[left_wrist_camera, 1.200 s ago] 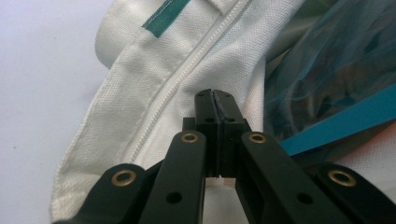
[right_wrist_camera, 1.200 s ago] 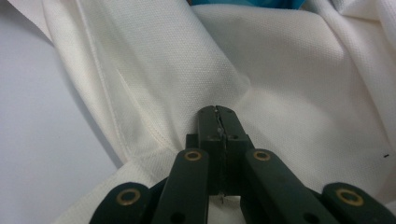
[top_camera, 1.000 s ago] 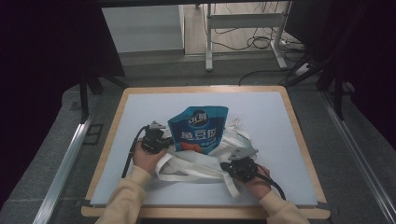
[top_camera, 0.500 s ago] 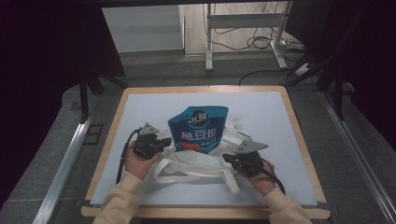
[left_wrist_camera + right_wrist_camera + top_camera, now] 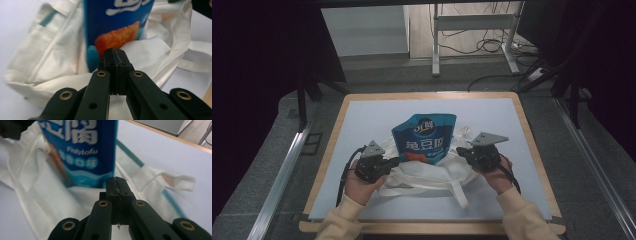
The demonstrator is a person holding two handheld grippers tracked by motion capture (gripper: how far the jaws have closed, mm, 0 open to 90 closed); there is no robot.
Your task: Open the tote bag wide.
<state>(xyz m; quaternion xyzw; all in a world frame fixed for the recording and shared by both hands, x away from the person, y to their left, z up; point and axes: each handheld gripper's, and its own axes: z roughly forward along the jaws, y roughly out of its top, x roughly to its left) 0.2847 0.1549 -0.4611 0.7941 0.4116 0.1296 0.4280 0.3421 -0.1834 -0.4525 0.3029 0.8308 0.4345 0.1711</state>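
High view: we've got a blue snack pouch (image 5: 424, 138) half inside a white tote (image 5: 422, 172) mid-table (image 5: 362, 115). Left gripper (image 5: 393, 161) sits at the tote's left rim, right gripper (image 5: 463, 151) at its right rim, pouch between them. Top half of the pouch sticks out of the mouth, so we judge bagging about half done; pouch has to go deeper, or the cloth has to come up around it.

Left gripper view: jaws clenched, a fold of tote cloth (image 5: 140, 50) right at the tips, looks pinched. Pouch (image 5: 117, 22) stands just behind, orange snack print, glossy.

Right gripper view: jaws clenched at the tote edge (image 5: 82, 195) below the pouch (image 5: 82, 150); can't tell if cloth is caught. Teal trim runs along the tote.
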